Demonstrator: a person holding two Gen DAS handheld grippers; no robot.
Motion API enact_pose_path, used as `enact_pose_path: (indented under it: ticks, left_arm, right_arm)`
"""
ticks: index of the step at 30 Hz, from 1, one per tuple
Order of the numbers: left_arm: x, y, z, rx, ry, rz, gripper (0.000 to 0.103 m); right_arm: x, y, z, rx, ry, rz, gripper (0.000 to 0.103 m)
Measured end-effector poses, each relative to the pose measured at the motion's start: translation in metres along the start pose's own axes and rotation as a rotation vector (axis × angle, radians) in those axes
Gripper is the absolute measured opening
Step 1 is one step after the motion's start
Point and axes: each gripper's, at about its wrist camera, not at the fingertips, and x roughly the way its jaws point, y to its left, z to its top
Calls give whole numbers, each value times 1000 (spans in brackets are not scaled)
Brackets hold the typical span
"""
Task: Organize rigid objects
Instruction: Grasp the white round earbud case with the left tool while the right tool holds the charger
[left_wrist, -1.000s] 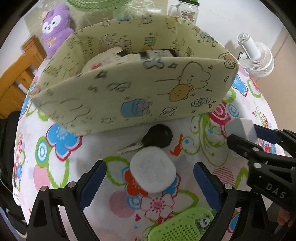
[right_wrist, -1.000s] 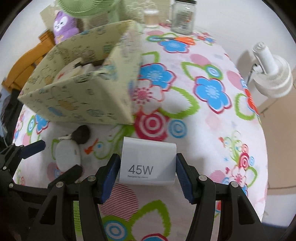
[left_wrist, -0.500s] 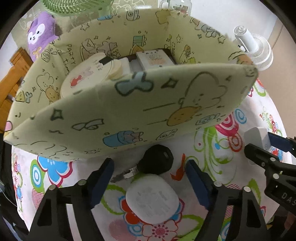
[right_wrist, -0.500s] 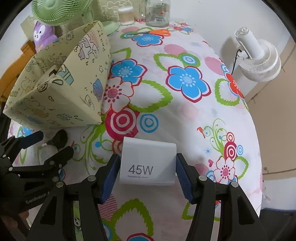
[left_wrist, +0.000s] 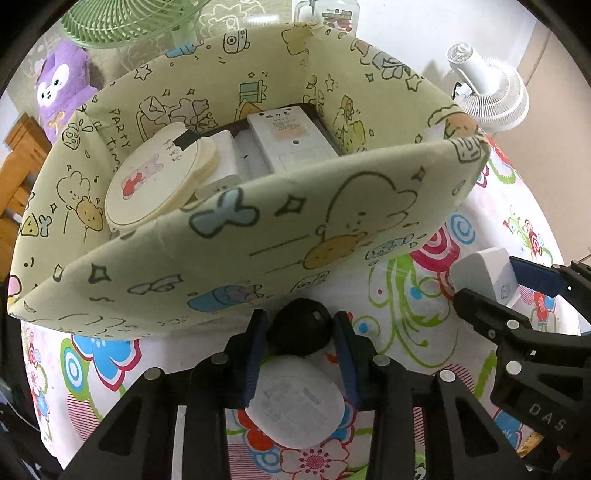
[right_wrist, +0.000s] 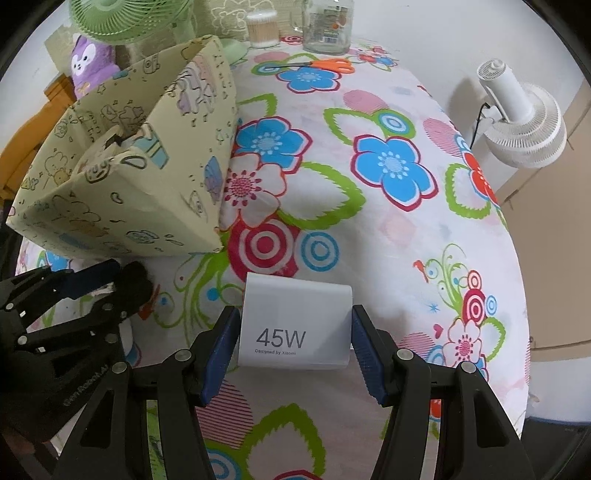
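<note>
**Asker:** Where do things stand around the fabric storage box (left_wrist: 258, 236)?

**Describer:** The box sits on a flowered tablecloth (right_wrist: 369, 110) and already holds a round tin (left_wrist: 155, 184) and a white remote (left_wrist: 291, 144). Just in front of its near wall lies a black car key (left_wrist: 301, 330). The left gripper (left_wrist: 299, 354) has its blue pads closed in against both sides of the key's head, seemingly clenched on it. Nearer the camera than the key lies a white oval device (left_wrist: 299, 406), partly under the gripper.

**Asker:** And the other tongs?

**Describer:** The right gripper (right_wrist: 295, 343), to the right of the box's front corner, grips a white 45W charger (right_wrist: 295, 325) by its two side faces.

**Asker:** Which step is this?

**Describer:** I judge it the pick-up stage. Next, each piece must rise above the box's wall and go down inside.

**Asker:** How do the pieces point?

**Describer:** The key's blade is hidden, so I cannot tell its axis. The charger's broad printed face looks upward, its longer side spanning between the pads.
</note>
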Motion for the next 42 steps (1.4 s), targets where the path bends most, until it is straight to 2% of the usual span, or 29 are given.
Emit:
enact_pose_path:
  ticks: [4,6,7,17,27,28,31,32,38,42]
  left_arm:
    - [-6,2,-6,0,-5,-4,36]
    - [-11,2,-6,2,-15,-4,18]
    - [-14,1,-6,2,-16,-9,15]
    - [-19,-3,-10,-8,-11,-22,15]
    - [-22,18,-36,-58,22,-21,17]
    - [-23,19,-37,-61,27,-21,18]
    - [-25,22,-40,-89,32,-22,43]
    - [-26,23,-41,-99,31,-32,47]
    - [-29,31,-61,-144,45,-30,58]
    - [-29,28,-71,-126,52,-12,61]
  right_arm:
    - [-2,5,0,-11,0,9,63]
    - [-2,7,-1,-15,2,12,63]
    - [-3,8,-1,-17,2,16,63]
    - [-11,13,-4,-36,-11,32,63]
    - [-8,19,-7,-40,-1,54,63]
    - [-8,20,-7,-42,-1,57,63]
    - [-7,24,-8,-46,0,65,63]
    - [-7,25,-8,-47,0,67,63]
    - [-4,25,-9,-46,4,68,63]
    - [-3,26,-12,-57,6,67,63]
